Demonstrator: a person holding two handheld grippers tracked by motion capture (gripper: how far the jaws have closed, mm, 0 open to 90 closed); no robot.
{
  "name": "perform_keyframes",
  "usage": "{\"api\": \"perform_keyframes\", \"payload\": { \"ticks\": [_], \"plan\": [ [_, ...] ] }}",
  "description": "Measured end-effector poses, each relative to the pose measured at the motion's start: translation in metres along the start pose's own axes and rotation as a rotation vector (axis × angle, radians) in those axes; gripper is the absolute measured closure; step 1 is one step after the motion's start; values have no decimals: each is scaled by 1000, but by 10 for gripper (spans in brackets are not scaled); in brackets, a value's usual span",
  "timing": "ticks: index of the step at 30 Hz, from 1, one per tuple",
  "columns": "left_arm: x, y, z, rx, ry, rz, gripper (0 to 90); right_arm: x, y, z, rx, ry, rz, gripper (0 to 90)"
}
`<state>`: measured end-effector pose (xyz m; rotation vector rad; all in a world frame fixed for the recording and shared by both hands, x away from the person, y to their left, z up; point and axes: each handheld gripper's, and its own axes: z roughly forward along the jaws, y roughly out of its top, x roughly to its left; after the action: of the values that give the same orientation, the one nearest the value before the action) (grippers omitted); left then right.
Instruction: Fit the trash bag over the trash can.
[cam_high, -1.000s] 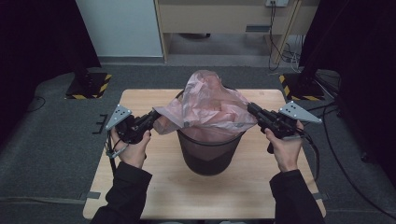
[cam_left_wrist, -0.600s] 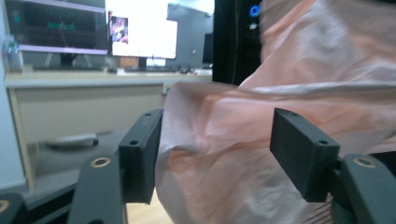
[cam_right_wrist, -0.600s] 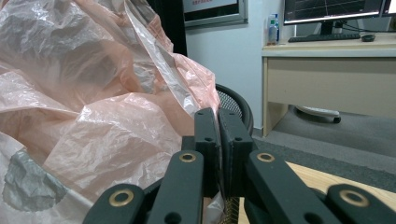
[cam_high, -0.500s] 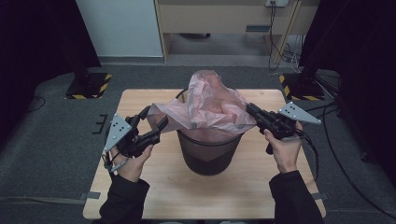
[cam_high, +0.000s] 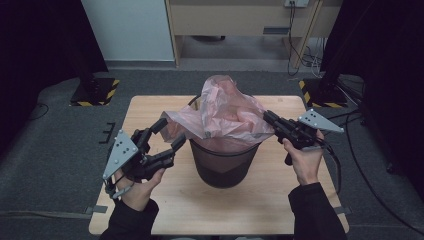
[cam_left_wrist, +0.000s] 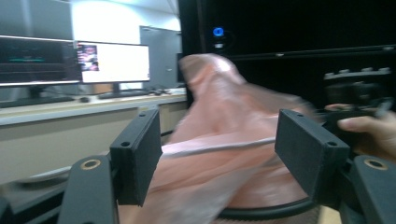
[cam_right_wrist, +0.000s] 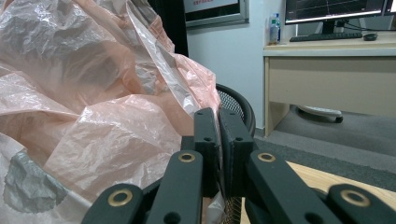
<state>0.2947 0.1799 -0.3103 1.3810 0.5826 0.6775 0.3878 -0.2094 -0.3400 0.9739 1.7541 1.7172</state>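
I am working a pink plastic bag (cam_high: 227, 112) into the black mesh bin (cam_high: 224, 162) standing mid-table; the bag is billowing high above the rim, not yet folded down over it, so it needs spreading from both sides. My right gripper (cam_high: 270, 119) is staying clenched on the bag's edge at the bin's right side, jaws pressed together with film pinched between them, anchoring that side so the liner is not sliding off. My left gripper (cam_high: 169, 133) has just been opening its jaws; they are standing wide with nothing pressed between the pads, and the bag's left flap is lying just ahead of them. I judge I am repositioning for a fresh hold lower on that flap. The wooden table (cam_high: 150, 210) is bearing the bin.
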Motion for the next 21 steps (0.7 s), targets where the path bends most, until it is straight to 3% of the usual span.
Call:
{"api": "perform_keyframes", "payload": {
  "ticks": [5, 9, 17, 19, 21],
  "plan": [
    [-15, 2, 9, 5, -38, -24, 318, 0, 0, 0, 0, 2, 1, 864],
    [-23, 4, 15, 20, -44, -47, 320, 0, 0, -1, 0, 3, 1, 863],
    [-35, 8, 25, 62, -56, -54, 343, 0, 1, -1, -2, 8, 8, 860],
    [-38, 7, 31, 88, -58, -40, 376, 0, 1, -1, -3, 9, 11, 860],
    [-41, 5, 36, 94, -70, -54, 423, 0, 1, -1, -5, 9, 11, 860]
  ]
}}
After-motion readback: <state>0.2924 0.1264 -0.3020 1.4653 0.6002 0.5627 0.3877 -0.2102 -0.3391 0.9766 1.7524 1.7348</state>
